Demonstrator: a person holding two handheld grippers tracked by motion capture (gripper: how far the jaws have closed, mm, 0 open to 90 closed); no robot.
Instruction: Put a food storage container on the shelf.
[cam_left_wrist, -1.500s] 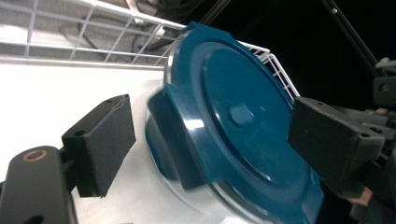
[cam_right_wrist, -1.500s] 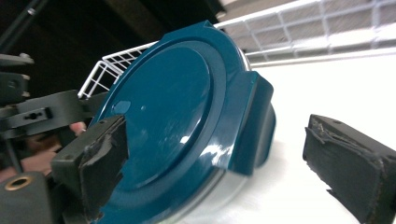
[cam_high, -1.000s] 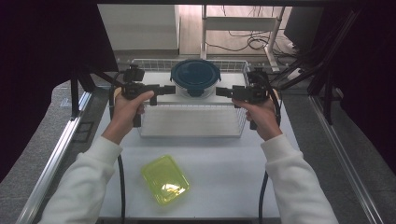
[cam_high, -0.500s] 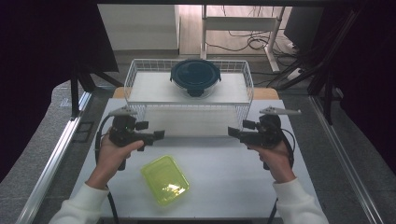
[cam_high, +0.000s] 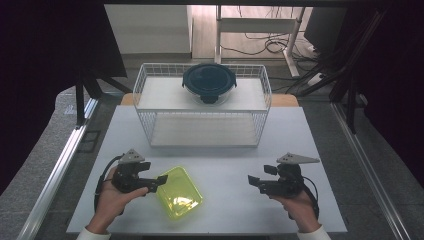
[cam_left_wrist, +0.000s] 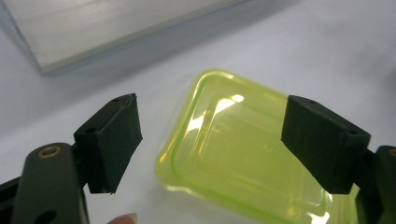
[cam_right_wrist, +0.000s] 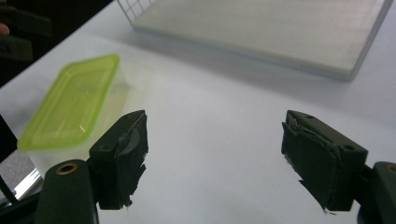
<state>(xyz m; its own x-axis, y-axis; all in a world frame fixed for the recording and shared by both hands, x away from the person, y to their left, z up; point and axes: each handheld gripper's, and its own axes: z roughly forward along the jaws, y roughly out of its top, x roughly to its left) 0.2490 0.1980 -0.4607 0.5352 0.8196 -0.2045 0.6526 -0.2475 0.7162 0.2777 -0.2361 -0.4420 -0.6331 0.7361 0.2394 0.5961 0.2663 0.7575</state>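
Grippers, left (cam_high: 161, 181) and right (cam_high: 251, 180), jaws spread, have dropped from the basket (cam_high: 145, 80) toward the container (cam_high: 179, 194).

free: bare table (cam_high: 230, 165) between both grippers | obstacle: wire rack (cam_high: 202, 107) behind, yellow-green container (cam_high: 179, 193) front-left

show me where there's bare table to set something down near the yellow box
The widest free patch of the white table lies between the yellow-green container and the right gripper, in front of the wire rack. The strip right of the rack is bare too. It is crowded at the front left, where the left gripper meets the container.
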